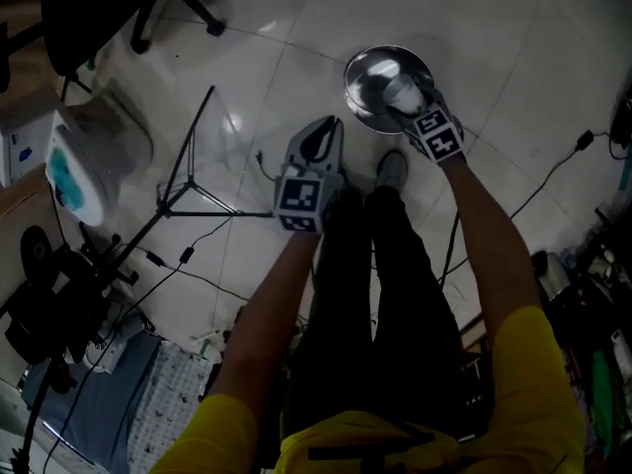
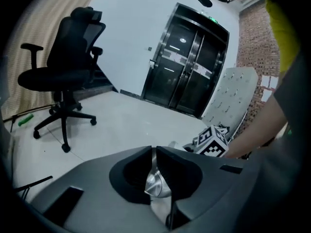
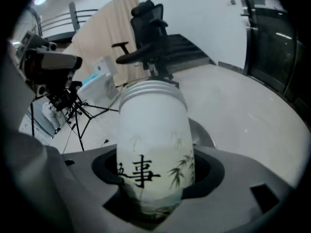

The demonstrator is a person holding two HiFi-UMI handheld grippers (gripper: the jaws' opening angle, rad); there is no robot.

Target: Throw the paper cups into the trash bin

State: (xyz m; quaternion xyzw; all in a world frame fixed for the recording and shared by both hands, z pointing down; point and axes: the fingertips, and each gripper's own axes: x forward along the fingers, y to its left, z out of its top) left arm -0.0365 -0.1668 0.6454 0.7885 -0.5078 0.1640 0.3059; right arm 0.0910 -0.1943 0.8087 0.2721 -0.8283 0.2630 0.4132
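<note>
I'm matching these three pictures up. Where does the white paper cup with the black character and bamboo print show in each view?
Head view: the white printed paper cup is upper centre, in the right gripper, over the round shiny metal bin.
Left gripper view: not in it.
Right gripper view: the cup fills the centre, clamped between the jaws.
Shared landmark: the black office chair, upper left in the head view, left, top centre.

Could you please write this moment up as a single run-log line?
right gripper: shut on paper cup, over trash bin | left gripper: shut, empty | paper cup not yet released
</note>
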